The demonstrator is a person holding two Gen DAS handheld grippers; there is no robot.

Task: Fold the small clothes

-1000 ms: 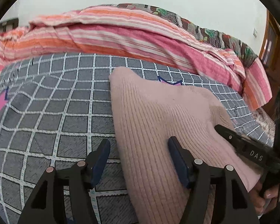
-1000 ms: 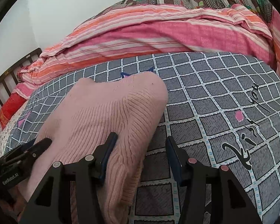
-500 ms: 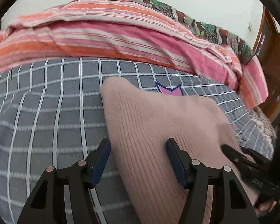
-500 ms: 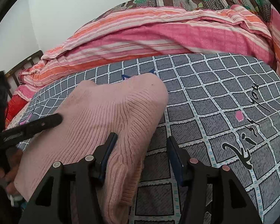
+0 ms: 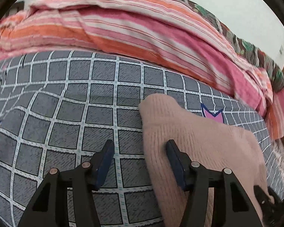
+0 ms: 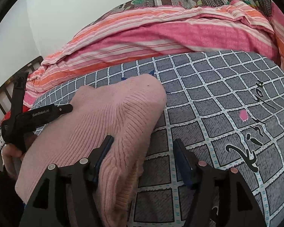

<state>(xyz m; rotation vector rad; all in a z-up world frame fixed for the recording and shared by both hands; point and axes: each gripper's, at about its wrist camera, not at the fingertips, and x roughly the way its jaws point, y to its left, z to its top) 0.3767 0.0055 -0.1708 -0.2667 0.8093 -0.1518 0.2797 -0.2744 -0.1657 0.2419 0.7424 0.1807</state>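
A folded pink ribbed knit garment lies on the grey checked bedsheet, its long axis running from the near edge toward the striped quilt. The left gripper, spread and closing, straddles its left edge without pressing. The right gripper is opening around its right edge.

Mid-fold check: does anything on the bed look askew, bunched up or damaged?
Nothing looks damaged. The pink knit garment lies on the grey checked sheet, with a slightly bunched, rolled edge between the fingers of the right tool, whose jaws are opening. The striped quilt sits heaped behind.
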